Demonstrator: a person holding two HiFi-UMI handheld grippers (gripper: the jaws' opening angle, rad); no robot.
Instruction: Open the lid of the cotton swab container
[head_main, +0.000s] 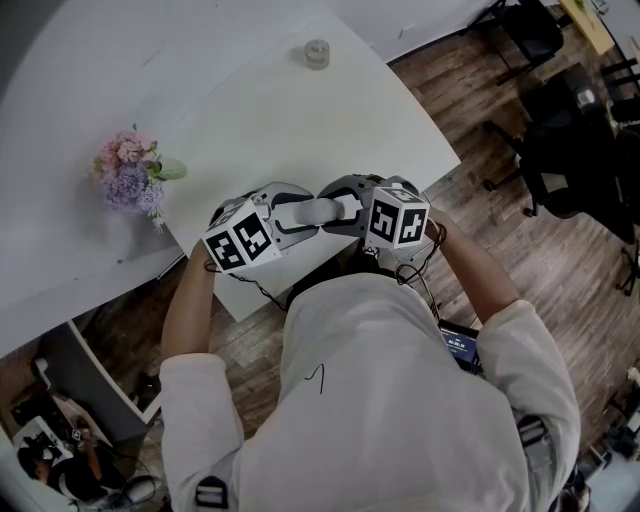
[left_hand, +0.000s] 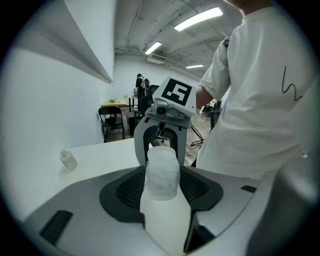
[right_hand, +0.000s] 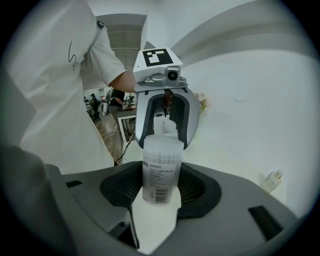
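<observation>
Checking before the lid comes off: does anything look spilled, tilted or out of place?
Nothing stands out. The cotton swab container is gripped squarely by the left gripper and right gripper, nothing spilled; the small bottle stands upright.

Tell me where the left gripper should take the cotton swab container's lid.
Take the lid, the frosted unlabelled end, gripped across its round sides, coming end-on opposite the right gripper, which clamps the labelled body. The container lies in line between them.
</observation>
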